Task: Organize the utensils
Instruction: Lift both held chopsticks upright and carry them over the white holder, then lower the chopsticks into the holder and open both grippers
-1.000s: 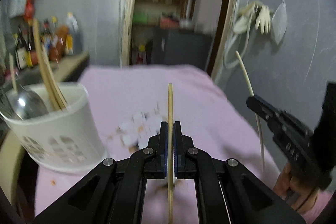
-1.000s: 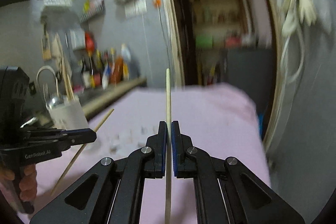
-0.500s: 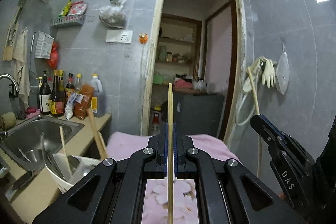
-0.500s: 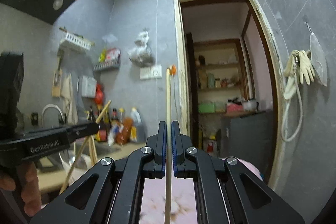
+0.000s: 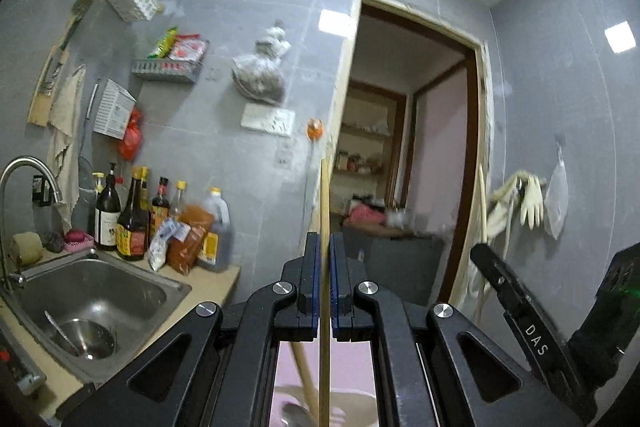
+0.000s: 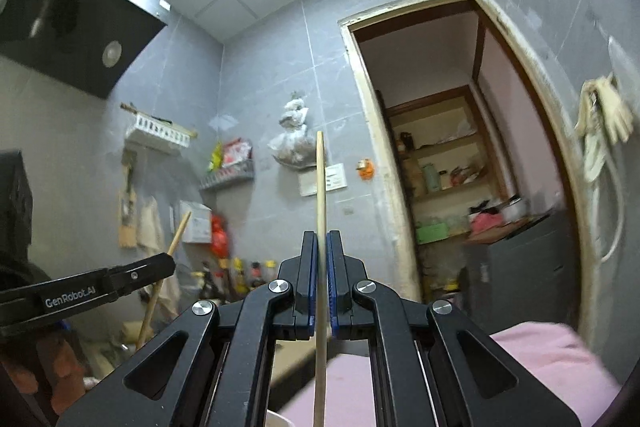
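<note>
1. Left claw (image 5: 325, 281) pressed together, pinching one chopstick (image 5: 325, 211) that stands upright between the blue pads, tip raised in front of the doorway (image 5: 412, 155).
2. Right claw (image 6: 319, 277) likewise pressed together on a second chopstick (image 6: 319, 187), upright, running from the bottom edge up past the pads.
3. Below the left claw, glimpsed through its frame: a spoon (image 5: 296, 417) and a wooden stick (image 5: 302, 371) in a pale holder (image 5: 356, 405), over pink cloth (image 5: 352, 367).
4. Pink cloth also low right in the right view (image 6: 560, 367).
5. Left of the left claw: steel sink (image 5: 92, 291) set in the bench (image 5: 208, 277), with a ladle (image 5: 60, 333) inside and a tap (image 5: 28, 167) arching above.
6. Behind the sink: bottles (image 5: 132, 223) and packets in a row against the grey wall.
7. Farther: wall rack (image 5: 168, 69), hanging bag (image 5: 260, 75), gloves (image 5: 528, 199) on a hook to the right of the doorway.
8. Range hood (image 6: 68, 15) high on the left in the right view.
</note>
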A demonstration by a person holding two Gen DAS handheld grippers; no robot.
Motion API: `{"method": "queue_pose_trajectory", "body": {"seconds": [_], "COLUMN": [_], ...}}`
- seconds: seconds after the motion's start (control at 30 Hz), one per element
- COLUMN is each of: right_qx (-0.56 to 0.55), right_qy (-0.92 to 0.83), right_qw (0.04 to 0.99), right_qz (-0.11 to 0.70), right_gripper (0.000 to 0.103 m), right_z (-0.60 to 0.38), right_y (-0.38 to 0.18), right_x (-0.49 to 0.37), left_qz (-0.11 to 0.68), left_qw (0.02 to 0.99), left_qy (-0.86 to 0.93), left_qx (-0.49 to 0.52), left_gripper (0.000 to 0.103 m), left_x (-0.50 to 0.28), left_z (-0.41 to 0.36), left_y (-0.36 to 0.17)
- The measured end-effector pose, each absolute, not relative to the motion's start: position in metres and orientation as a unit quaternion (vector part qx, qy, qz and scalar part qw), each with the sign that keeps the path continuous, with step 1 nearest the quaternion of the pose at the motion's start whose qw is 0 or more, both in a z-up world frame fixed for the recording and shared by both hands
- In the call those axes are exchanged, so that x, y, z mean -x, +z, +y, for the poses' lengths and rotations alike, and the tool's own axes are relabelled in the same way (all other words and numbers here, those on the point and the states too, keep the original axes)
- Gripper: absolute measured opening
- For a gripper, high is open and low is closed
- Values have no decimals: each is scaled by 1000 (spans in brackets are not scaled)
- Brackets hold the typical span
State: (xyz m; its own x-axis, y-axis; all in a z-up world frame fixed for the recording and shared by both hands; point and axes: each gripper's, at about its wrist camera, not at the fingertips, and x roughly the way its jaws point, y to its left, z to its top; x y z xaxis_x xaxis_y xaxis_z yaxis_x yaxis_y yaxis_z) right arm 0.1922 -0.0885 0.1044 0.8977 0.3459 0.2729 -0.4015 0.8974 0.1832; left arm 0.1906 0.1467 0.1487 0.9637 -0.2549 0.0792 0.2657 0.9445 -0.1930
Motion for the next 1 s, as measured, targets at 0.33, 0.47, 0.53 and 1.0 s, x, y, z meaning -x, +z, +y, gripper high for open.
{"method": "queue_pose_trajectory", "body": {"seconds": [0.33,0.47,0.53,1.0], "right_qx": [-132,-155,-165,-143], "right_qy": [217,232,240,242], "right_qw": [961,955,952,957], "right_qz": [-114,-101,-92,-68], "right_gripper": [3,3,3,3], "right_z": [-50,-52,-53,-37], "right_y": [88,79,76,63], "right_x": [-215,-225,-229,-234], "left_qz": [-43,-42,-41,-24], "left_qw": [985,986,986,983], "left_qy": [-108,-82,-78,-85], "left_qx": [131,139,144,163], "left_gripper": [2,2,2,2], "left_x": [-219,-229,-232,-243], "left_z": [198,201,201,202], "left_y": [131,121,117,90]}}
